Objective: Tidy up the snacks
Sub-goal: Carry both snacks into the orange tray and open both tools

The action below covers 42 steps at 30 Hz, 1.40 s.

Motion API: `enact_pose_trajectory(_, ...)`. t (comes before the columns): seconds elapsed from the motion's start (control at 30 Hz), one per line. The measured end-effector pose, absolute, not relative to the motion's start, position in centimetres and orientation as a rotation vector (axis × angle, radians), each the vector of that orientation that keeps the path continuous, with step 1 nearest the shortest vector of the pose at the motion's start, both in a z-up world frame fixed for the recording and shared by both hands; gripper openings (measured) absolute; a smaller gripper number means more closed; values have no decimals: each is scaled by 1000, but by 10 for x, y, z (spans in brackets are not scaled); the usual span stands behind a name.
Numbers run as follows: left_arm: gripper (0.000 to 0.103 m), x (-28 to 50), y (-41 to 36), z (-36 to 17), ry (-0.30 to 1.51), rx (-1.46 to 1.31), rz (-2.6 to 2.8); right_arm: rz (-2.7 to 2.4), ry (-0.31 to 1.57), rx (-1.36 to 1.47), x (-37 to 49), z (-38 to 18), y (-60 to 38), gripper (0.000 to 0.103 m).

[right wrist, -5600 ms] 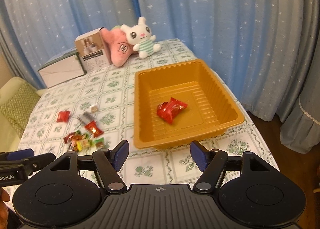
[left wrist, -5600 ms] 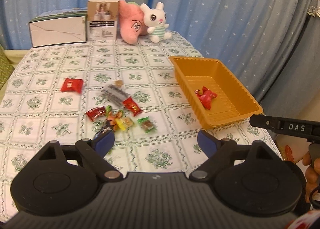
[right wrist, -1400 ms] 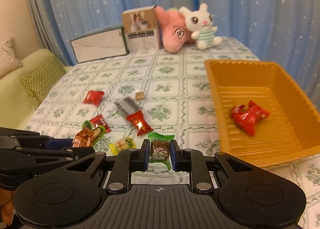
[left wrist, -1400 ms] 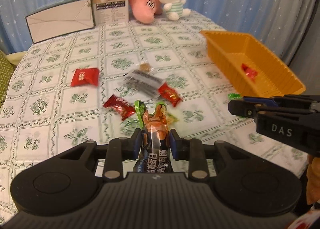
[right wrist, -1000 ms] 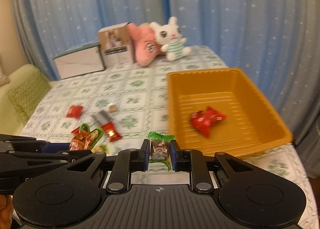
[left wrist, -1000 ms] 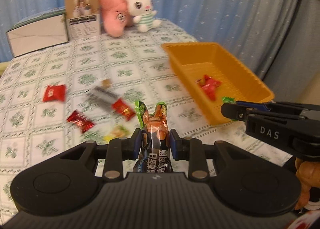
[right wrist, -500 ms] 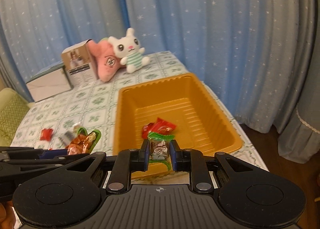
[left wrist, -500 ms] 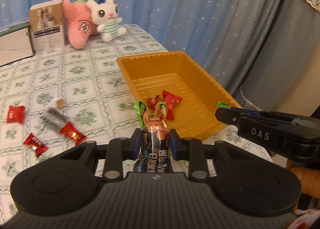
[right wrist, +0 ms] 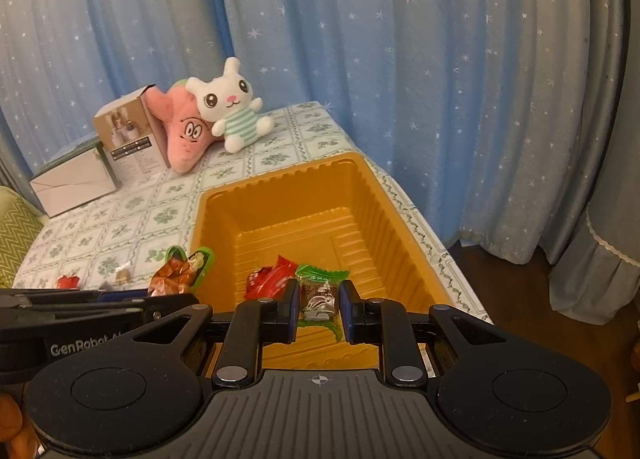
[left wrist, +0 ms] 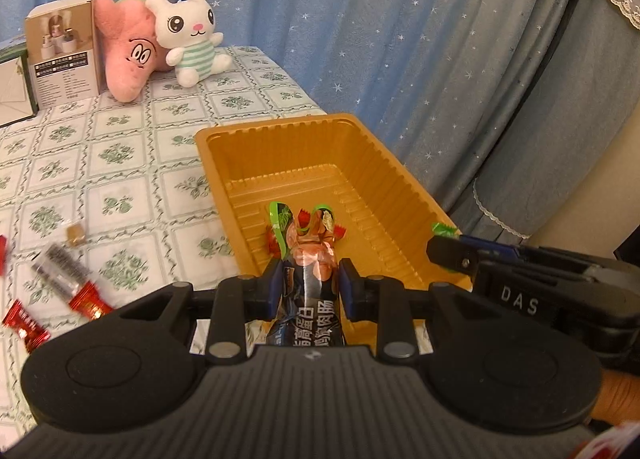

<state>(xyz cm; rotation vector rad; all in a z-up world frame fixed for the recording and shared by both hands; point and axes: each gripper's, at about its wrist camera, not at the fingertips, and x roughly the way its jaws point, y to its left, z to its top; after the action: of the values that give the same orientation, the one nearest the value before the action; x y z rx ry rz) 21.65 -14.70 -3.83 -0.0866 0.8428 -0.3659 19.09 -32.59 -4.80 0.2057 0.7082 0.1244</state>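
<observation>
Both grippers have swung from the scattered snacks to the orange tray (left wrist: 404,179) at frame centre. Left gripper (left wrist: 307,286) clamps a sausage packet (left wrist: 308,259); right gripper (right wrist: 319,309) pinches a green-wrapped candy (right wrist: 320,291). 1 red candy (right wrist: 267,279) lies inside the tray; several red snacks (left wrist: 84,297) remain at lower left.

Table (left wrist: 120,163) w/ tray (left wrist: 400,195), snacks (left wrist: 86,299)

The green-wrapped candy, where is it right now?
In the right wrist view, the green-wrapped candy sits clamped in the right gripper, over the orange tray, beside a red snack.
</observation>
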Motion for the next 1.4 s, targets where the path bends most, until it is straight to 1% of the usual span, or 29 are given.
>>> enact_pose_trajectory(0.27, 26, 238, -160, -49, 855, -69, -364, 113, 726, 214, 210, -56, -332, 21)
enact_pose_trajectory(0.67, 27, 250, -168, -63, 859, -72, -398, 99, 730, 237, 217, -61, -338, 21)
enact_pose_trajectory(0.77, 32, 249, -165, -64, 854, -73, -388, 97, 731, 240, 217, -61, -339, 21)
enact_pose_trajectory(1.23, 33, 229, -131, -50, 809, -111, -328, 117, 738, 242, 216, -62, -333, 21)
enact_pose_trajectory(1.33, 37, 227, -128, -50, 808, -108, -324, 126, 736, 246, 217, -62, -331, 22)
enact_pose_trajectory(1.4, 41, 226, -126, -50, 808, -103, -318, 139, 726, 267, 219, -62, -331, 22)
